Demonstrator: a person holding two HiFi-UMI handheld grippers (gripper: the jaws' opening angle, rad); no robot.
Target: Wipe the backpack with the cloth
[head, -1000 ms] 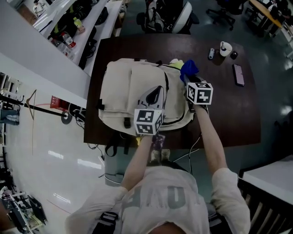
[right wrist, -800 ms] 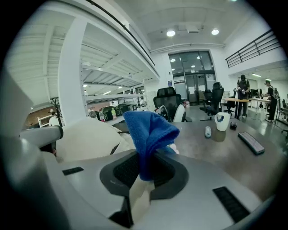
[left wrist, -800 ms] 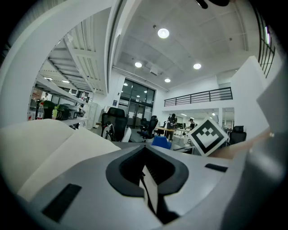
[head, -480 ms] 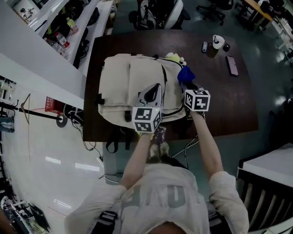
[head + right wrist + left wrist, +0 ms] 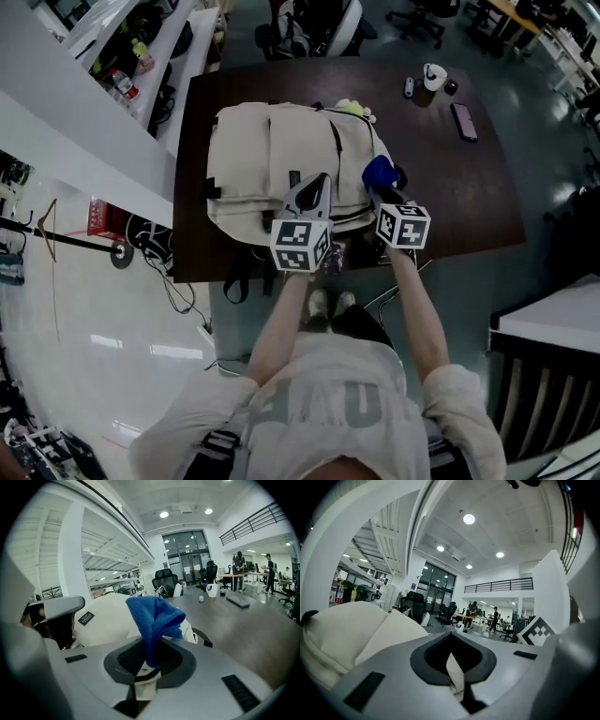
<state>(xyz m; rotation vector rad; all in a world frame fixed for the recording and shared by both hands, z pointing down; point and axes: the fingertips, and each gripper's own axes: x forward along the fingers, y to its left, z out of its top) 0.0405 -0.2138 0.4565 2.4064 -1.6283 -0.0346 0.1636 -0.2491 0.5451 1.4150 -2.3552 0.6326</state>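
A cream backpack (image 5: 272,159) lies flat on the dark table (image 5: 450,197). My right gripper (image 5: 382,186) is shut on a blue cloth (image 5: 379,172), which rests at the backpack's right edge, about halfway down its length. In the right gripper view the blue cloth (image 5: 154,616) sticks up out of the right gripper (image 5: 150,660), with the backpack (image 5: 108,618) just behind it. My left gripper (image 5: 317,187) sits on the near part of the backpack with its jaws together. The left gripper view shows the left gripper (image 5: 452,656) holding nothing, and the backpack (image 5: 351,630) at the left.
On the table's far right lie a phone (image 5: 463,122), a white cup (image 5: 432,75) and a small dark object (image 5: 409,87). A yellow-green item (image 5: 352,108) peeks out at the backpack's far end. Office chairs (image 5: 309,23) stand beyond the table. Straps hang over the near edge.
My right gripper has dragged the blue cloth along the backpack's right side, from near its far end toward me. The left gripper stays on the backpack's near part.
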